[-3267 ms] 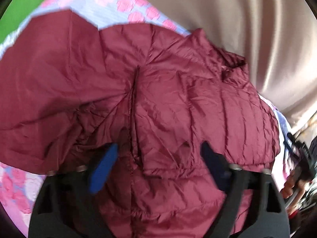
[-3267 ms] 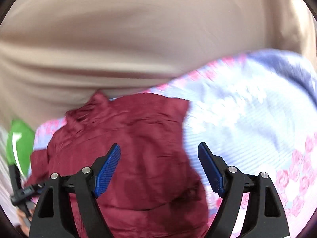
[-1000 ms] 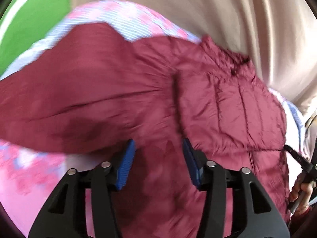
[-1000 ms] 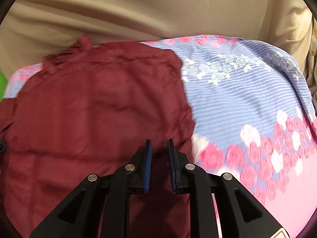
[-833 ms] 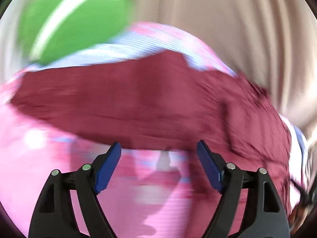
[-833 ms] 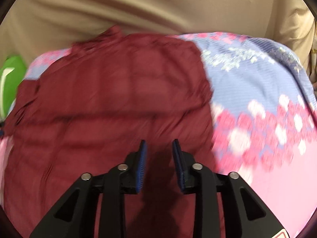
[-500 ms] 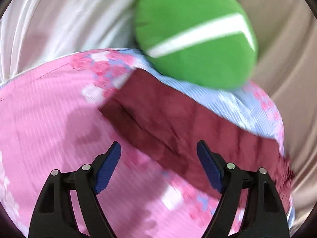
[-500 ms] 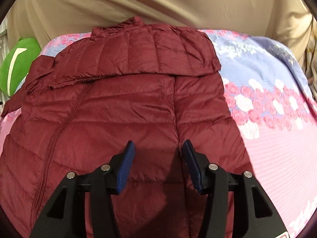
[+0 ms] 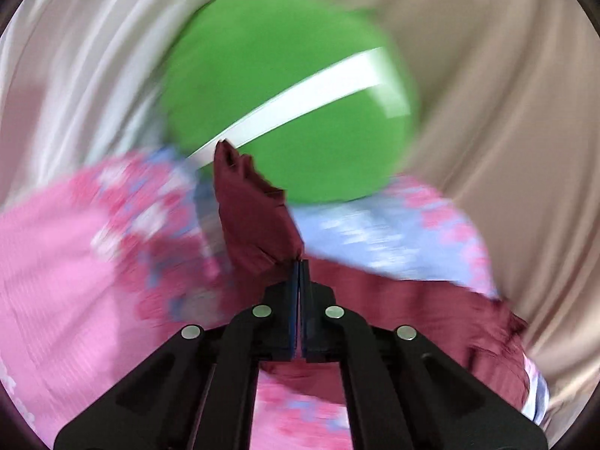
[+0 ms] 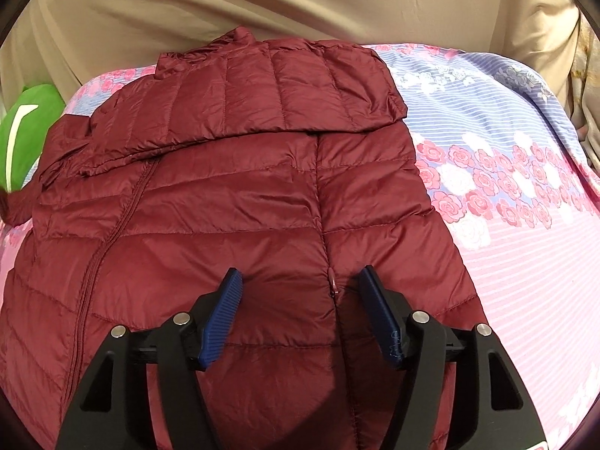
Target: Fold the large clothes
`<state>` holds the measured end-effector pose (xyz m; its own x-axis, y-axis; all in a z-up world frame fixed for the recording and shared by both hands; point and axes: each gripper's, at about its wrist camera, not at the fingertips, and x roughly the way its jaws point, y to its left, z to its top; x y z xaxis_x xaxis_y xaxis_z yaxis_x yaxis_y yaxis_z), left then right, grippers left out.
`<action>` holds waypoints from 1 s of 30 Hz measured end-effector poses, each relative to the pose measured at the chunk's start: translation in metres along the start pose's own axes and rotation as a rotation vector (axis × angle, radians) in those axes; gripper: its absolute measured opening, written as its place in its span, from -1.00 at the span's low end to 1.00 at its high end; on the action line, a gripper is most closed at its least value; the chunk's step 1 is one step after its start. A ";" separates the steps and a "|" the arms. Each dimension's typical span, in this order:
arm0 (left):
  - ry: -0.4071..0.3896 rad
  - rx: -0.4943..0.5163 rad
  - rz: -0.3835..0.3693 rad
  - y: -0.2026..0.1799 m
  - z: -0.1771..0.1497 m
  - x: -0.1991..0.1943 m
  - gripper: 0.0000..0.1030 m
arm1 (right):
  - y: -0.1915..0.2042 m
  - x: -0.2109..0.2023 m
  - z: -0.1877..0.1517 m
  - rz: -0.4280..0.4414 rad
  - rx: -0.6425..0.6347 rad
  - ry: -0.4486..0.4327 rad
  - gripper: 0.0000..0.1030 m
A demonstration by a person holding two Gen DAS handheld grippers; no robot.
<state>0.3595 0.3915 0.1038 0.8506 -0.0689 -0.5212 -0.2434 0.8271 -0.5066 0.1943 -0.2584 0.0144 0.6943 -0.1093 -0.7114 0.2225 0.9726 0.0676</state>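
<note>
The jacket [image 10: 232,187], a maroon quilted one, is spread across the middle of the bedspread [image 10: 525,195], collar toward the far drape, with its right sleeve already laid across the chest so that the bulk is narrowed for folding. Its other sleeve [image 9: 251,221] runs out to the left, and the cuff end is pinched between the fully closed pads of the left gripper [image 9: 299,262], the cloth standing up just ahead of the tips; the hold is taken at the very end, presumably so that the whole sleeve can be drawn over the body in one sweep. The left view is smeared with motion, so how much cloth is caught cannot be told. The right gripper [image 10: 300,292] is held low over the lower front, its jaws opening and nothing pressed between them; the zip pull [image 10: 332,277] merely lies beneath the gap. It is probably kept there to steady the hem, or to be ready for the bottom fold. Beyond the sleeve a green cushion [image 9: 285,90] is propped against the beige drape [image 10: 300,0], close enough to be brushed.
</note>
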 end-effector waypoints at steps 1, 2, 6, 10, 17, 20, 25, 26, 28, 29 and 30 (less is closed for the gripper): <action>-0.024 0.054 -0.037 -0.026 0.001 -0.012 -1.00 | 0.000 0.000 0.000 0.000 0.002 -0.001 0.23; -0.039 0.097 -0.060 -0.045 0.002 -0.022 -1.00 | 0.000 0.000 0.000 0.001 0.002 -0.001 0.24; -0.090 0.318 -0.197 -0.161 -0.017 -0.057 -1.00 | -0.001 -0.002 0.000 0.012 0.008 -0.007 0.24; -0.046 0.470 -0.355 -0.271 -0.064 -0.063 -1.00 | -0.003 -0.004 0.000 0.030 0.019 -0.014 0.25; 0.167 0.647 -0.484 -0.407 -0.205 -0.007 -1.00 | -0.003 -0.003 0.000 0.026 0.027 -0.010 0.32; 0.276 0.682 -0.462 -0.434 -0.271 0.036 -1.00 | -0.003 -0.004 0.000 0.033 0.027 -0.012 0.35; 0.440 0.666 -0.354 -0.425 -0.348 0.099 -0.82 | -0.010 -0.006 0.000 0.041 0.061 -0.015 0.38; 0.446 0.653 -0.356 -0.420 -0.350 0.100 -0.70 | -0.013 -0.007 0.001 0.038 0.073 -0.016 0.38; 0.459 0.624 -0.391 -0.408 -0.343 0.092 -0.30 | -0.022 -0.014 0.005 0.051 0.104 -0.022 0.38; 0.455 0.610 -0.405 -0.402 -0.335 0.085 0.15 | -0.025 -0.017 0.009 0.062 0.107 -0.021 0.38; 0.430 0.596 -0.420 -0.391 -0.322 0.073 0.33 | -0.029 -0.022 0.015 0.084 0.110 -0.021 0.38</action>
<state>0.3661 -0.1164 0.0423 0.5344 -0.5430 -0.6477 0.4425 0.8327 -0.3330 0.1829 -0.2869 0.0390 0.7275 -0.0334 -0.6853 0.2355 0.9503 0.2037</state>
